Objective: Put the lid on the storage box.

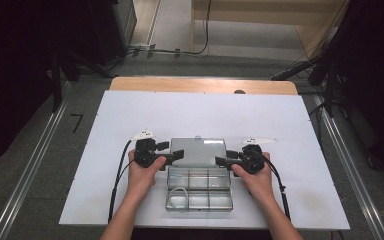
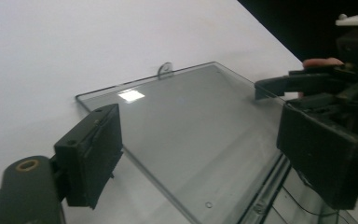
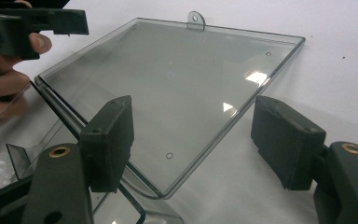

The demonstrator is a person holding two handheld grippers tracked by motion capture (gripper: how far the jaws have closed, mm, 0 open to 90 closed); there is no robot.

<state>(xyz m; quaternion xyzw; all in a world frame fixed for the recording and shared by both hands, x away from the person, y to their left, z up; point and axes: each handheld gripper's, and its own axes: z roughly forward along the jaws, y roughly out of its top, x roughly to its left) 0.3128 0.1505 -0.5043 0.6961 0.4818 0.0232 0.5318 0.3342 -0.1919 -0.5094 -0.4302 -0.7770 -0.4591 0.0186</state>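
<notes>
Clear plastic forms the box (image 1: pixel 198 192), which sits on the white sheet (image 1: pixel 105 125) covering the table, near the person's edge. Its base is split into compartments by thin dividers; a small pale item lies in the front left compartment, too small to identify. The hinged lid (image 1: pixel 198 151) is swung open away from the person, with a small hanging tab at its far edge.

Left gripper (image 1: pixel 177 156): held level at the left side of the lid, pointing toward the box centre. In the left gripper view, the lid's (image 2: pixel 186 135) corner runs between the two black jaws, which stand apart. One jaw sits at the lid's edge; whether a pad presses on the plastic cannot be told.

Right gripper (image 1: pixel 221 161): held level at the right side of the lid, pointing toward the left gripper. In the right gripper view, the jaws stand wide, one on each side of the near corner of the lid (image 3: pixel 177 79). A gap shows between the right-hand jaw and the plastic, so nothing is clamped.

The hands (image 1: pixel 142 172) grip the gripper bodies from the person's side. The far gripper (image 3: pixel 32 25) and fingers (image 3: pixel 9 84) appear at the upper left of the right gripper view.
</notes>
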